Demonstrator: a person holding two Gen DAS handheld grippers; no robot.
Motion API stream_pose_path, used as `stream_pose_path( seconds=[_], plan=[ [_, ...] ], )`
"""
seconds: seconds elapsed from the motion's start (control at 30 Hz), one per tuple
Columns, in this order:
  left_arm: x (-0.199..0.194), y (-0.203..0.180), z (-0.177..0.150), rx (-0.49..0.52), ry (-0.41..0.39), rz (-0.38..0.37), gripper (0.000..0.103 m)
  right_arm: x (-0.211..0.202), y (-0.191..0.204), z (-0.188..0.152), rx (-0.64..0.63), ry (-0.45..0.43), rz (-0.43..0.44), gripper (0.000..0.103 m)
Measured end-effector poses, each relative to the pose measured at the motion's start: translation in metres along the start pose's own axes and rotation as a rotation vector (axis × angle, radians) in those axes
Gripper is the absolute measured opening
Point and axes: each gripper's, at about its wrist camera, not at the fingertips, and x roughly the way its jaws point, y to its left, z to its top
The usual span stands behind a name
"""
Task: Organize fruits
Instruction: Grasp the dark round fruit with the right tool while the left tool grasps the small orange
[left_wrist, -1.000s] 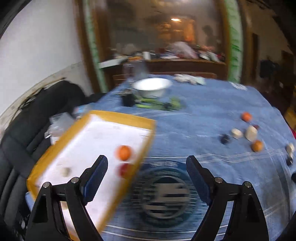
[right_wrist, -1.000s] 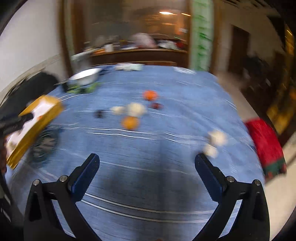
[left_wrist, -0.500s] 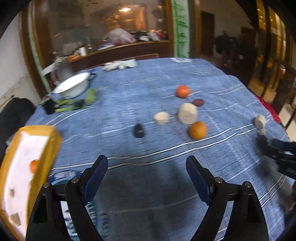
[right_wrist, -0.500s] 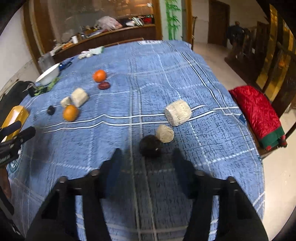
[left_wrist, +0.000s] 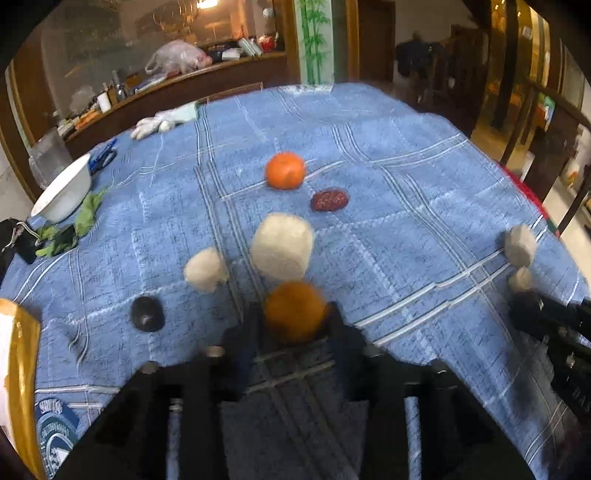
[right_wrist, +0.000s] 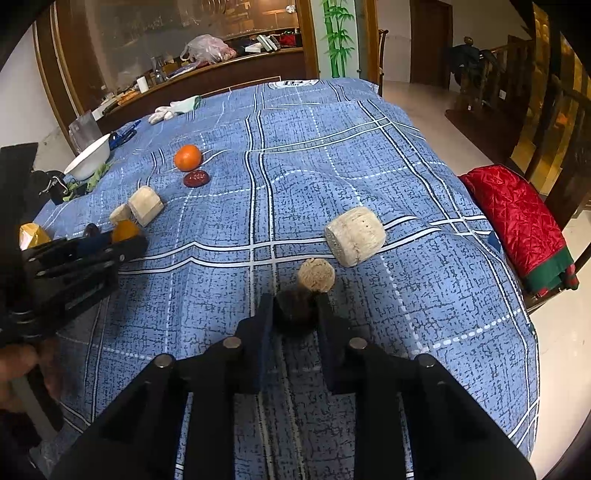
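In the left wrist view my left gripper (left_wrist: 293, 317) is shut on an orange fruit (left_wrist: 293, 312) low over the blue checked tablecloth (left_wrist: 388, 177). Just beyond it lie a big pale chunk (left_wrist: 282, 246), a small pale piece (left_wrist: 205, 269), a dark round fruit (left_wrist: 147, 314), a red date (left_wrist: 330, 200) and a second orange (left_wrist: 285, 170). In the right wrist view my right gripper (right_wrist: 295, 312) is shut on a dark round fruit (right_wrist: 295, 310). Right behind it sit a small tan piece (right_wrist: 316, 275) and a pale cylinder chunk (right_wrist: 355, 235). The left gripper (right_wrist: 118, 240) shows at the left edge.
A yellow-rimmed tray (left_wrist: 20, 369) sits at the left edge of the table. A white bowl (left_wrist: 62, 192) with green leaves (left_wrist: 79, 221) and a pair of gloves (left_wrist: 162, 120) lie at the far left. A red quilted cushion (right_wrist: 517, 221) lies off the table's right side.
Both grippers went from open to shut. The left one swung right, away from the tray, and closed on the orange. The right one dropped onto the dark fruit and closed on it.
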Motion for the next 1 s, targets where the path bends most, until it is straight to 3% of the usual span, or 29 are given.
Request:
stream_pose_path(
  seconds=[0.4,1.0],
  plan=[
    [-0.041,0.015,-0.020,-0.038,-0.041,-0.008,0.030,-0.021,0.016,-0.009,-0.024,-0.029,0.029,0.023],
    [-0.088,0.082,-0.067,-0.164,-0.082,0.032,0.029,-0.051,0.117,-0.017,-0.191,-0.075,0.027,0.023]
  ],
)
